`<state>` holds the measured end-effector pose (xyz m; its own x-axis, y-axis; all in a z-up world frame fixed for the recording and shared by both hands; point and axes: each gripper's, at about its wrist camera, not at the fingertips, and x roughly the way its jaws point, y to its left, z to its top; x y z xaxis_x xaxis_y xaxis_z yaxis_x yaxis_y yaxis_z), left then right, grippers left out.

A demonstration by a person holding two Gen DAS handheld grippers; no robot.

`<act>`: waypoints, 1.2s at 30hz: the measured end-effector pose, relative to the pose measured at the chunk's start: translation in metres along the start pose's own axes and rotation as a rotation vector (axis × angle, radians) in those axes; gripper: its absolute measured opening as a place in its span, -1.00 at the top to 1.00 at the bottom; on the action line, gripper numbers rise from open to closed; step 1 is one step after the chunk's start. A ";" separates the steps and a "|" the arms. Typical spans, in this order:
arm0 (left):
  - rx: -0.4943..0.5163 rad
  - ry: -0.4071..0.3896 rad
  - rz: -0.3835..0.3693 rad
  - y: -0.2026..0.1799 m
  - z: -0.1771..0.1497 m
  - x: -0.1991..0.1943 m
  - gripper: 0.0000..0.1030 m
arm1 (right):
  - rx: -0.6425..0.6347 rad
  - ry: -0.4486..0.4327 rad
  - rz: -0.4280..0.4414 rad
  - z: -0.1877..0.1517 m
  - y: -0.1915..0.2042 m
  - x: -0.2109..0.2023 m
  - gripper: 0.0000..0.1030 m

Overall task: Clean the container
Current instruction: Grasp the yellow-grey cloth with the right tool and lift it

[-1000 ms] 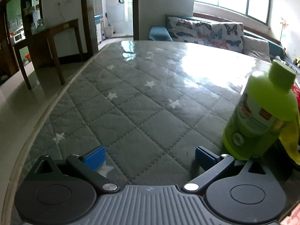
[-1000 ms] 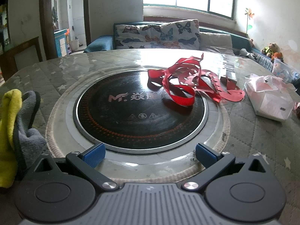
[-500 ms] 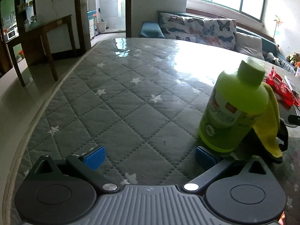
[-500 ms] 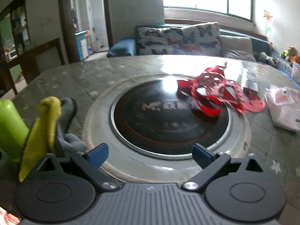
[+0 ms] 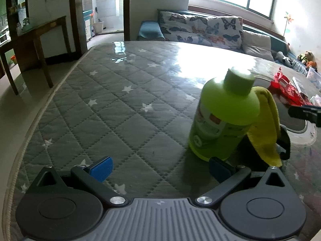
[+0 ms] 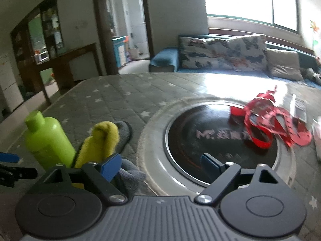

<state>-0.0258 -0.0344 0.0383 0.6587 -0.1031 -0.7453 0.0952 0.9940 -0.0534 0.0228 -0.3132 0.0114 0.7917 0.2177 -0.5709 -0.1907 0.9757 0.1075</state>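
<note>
The left tool [image 5: 159,169] is hovering over the quilted, star-patterned surface [image 5: 112,108] with its blue pads spread wide and nothing between them. Just ahead of its right pad, the green bottle [image 5: 222,118] is standing upright with its cap on, and a yellow and grey cloth [image 5: 266,124] is draping down on the bottle's far side, touching it.

The right tool [image 6: 161,165] is narrowing its jaws — they are still well apart, with nothing between the pads. Its left pad is sitting in front of the cloth [image 6: 100,142], and the bottle [image 6: 47,140] is standing further off to the left. Ahead and slightly right of this tool, a round black cooktop [image 6: 210,140] is lying set into the surface, with a tangle of red ribbon [image 6: 268,124] lying on its far right side.
</note>
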 end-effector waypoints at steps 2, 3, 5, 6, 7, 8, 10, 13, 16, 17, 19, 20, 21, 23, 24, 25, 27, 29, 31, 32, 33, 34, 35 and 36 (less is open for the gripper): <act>0.005 -0.001 -0.008 -0.002 0.002 0.000 -1.00 | -0.013 -0.004 0.027 0.006 0.005 0.000 -0.67; 0.007 -0.002 -0.011 -0.003 0.002 -0.001 -1.00 | -0.019 -0.004 0.042 0.009 0.007 0.000 -0.65; 0.016 -0.004 -0.015 -0.006 0.004 -0.001 -1.00 | -0.033 -0.003 0.073 0.014 0.011 0.000 -0.64; 0.021 -0.004 -0.015 -0.007 0.004 -0.001 -1.00 | -0.040 0.000 0.090 0.017 0.013 0.000 -0.63; 0.026 -0.004 -0.015 -0.008 0.005 -0.001 -1.00 | -0.045 0.001 0.099 0.018 0.015 0.001 -0.61; 0.030 -0.003 -0.016 -0.010 0.005 -0.001 -1.00 | -0.054 0.005 0.109 0.019 0.019 0.003 -0.61; 0.035 -0.003 -0.021 -0.011 0.005 -0.001 -1.00 | -0.071 0.012 0.128 0.022 0.027 0.006 -0.56; 0.042 -0.001 -0.025 -0.014 0.006 0.000 -1.00 | -0.079 0.030 0.145 0.022 0.035 0.014 -0.51; 0.045 -0.001 -0.024 -0.015 0.008 0.001 -1.00 | -0.076 0.044 0.157 0.022 0.041 0.022 -0.46; 0.045 0.001 -0.024 -0.015 0.008 0.001 -1.00 | -0.076 0.047 0.158 0.023 0.043 0.024 -0.45; 0.044 0.006 -0.023 -0.014 0.008 0.002 -1.00 | -0.074 0.057 0.162 0.023 0.045 0.029 -0.41; 0.044 0.006 -0.024 -0.015 0.008 0.002 -1.00 | -0.073 0.064 0.164 0.023 0.047 0.032 -0.39; 0.044 0.006 -0.025 -0.016 0.008 0.002 -1.00 | -0.072 0.071 0.167 0.022 0.048 0.036 -0.35; 0.044 0.007 -0.027 -0.016 0.008 0.002 -1.00 | -0.080 0.088 0.163 0.020 0.050 0.043 -0.30; 0.044 0.008 -0.026 -0.016 0.008 0.002 -1.00 | -0.083 0.096 0.162 0.019 0.052 0.047 -0.23; 0.044 0.008 -0.026 -0.016 0.008 0.002 -1.00 | -0.087 0.104 0.160 0.018 0.053 0.051 -0.18; 0.043 0.007 -0.030 -0.015 0.009 0.002 -1.00 | -0.083 0.117 0.161 0.016 0.054 0.056 -0.16; 0.041 0.006 -0.036 -0.015 0.009 0.001 -1.00 | -0.077 0.129 0.158 0.012 0.054 0.060 -0.10; 0.042 0.005 -0.040 -0.015 0.009 0.002 -1.00 | -0.072 0.139 0.152 0.009 0.055 0.064 -0.02; 0.043 0.006 -0.039 -0.015 0.010 0.002 -1.00 | -0.067 0.144 0.154 0.008 0.055 0.065 0.01; 0.044 0.008 -0.038 -0.016 0.010 0.002 -1.00 | -0.061 0.149 0.156 0.006 0.054 0.066 0.04; 0.044 0.008 -0.040 -0.016 0.010 0.002 -1.00 | -0.057 0.151 0.156 0.006 0.054 0.067 0.05; 0.045 0.007 -0.044 -0.016 0.010 0.002 -1.00 | -0.052 0.153 0.156 0.005 0.054 0.067 0.06; 0.046 0.006 -0.048 -0.017 0.011 0.002 -1.00 | -0.050 0.152 0.160 0.004 0.054 0.067 0.10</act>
<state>-0.0180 -0.0514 0.0444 0.6485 -0.1500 -0.7463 0.1610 0.9852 -0.0582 0.0679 -0.2455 -0.0175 0.6532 0.3594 -0.6664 -0.3379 0.9260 0.1681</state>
